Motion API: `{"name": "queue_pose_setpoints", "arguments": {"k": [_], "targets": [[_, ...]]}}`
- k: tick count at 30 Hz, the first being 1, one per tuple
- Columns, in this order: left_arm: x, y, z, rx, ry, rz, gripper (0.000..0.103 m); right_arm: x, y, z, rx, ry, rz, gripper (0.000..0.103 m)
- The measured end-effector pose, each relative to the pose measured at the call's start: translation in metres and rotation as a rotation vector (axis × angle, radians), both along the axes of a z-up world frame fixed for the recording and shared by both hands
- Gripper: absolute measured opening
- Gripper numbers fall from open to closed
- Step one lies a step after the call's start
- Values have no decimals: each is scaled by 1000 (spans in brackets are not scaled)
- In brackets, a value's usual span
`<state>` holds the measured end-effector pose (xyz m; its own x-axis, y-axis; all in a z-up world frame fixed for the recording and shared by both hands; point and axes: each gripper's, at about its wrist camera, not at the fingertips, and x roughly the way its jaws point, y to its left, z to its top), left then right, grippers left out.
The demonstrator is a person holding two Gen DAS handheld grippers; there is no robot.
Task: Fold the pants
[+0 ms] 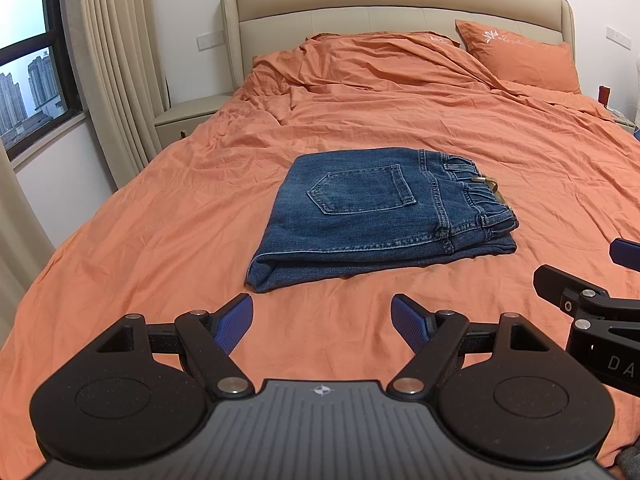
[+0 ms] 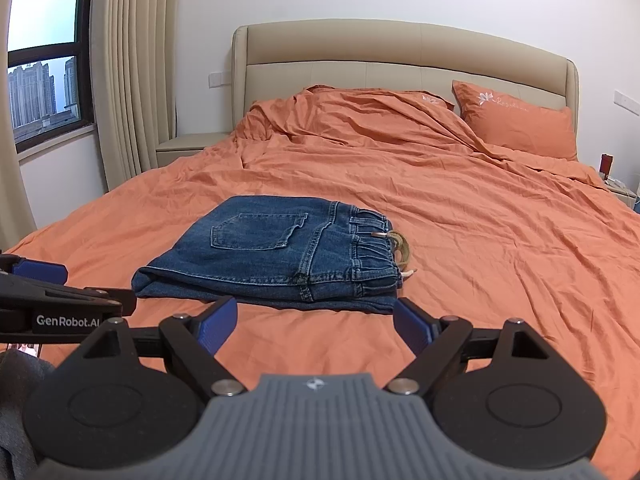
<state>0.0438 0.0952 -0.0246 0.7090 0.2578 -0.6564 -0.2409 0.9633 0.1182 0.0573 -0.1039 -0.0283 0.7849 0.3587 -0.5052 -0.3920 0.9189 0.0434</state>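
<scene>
Both sets of jaws stood wide apart with nothing between them. The left gripper and the right gripper hung side by side just above the orange bedspread, near the foot of the bed, each pointing up the mattress toward the headboard. Each showed at the edge of the other's view, so they were close together and roughly level.

Straight ahead of them lay the jeans, apart from both sets of jaws. They sat as a compact, squarish bundle with the back pocket uppermost, the elastic waistband at the right end and a rounded fold at the left. The long side ran across the bed, broadside to the grippers, its near edge showing stacked layers.

From the right wrist view the bundle's near edge came almost to the pad tips, so the right gripper looked the nearer. The left gripper faced the bundle's left, folded end. The folding looked finished or nearly so; any further move would be a short reach forward to that near edge.
</scene>
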Motion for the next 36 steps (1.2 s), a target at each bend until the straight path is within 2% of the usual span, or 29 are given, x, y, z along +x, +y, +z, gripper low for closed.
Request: {"name": "queue_pose_setpoints", "arguments": {"k": [21,36], "targets": [[0,2,4,-6,-11,-20,92,-1,0,0,2,-1,-1,81],[3,-1,5,24,-35,-53,92,0,2,0,0,2,-1,82]]}}
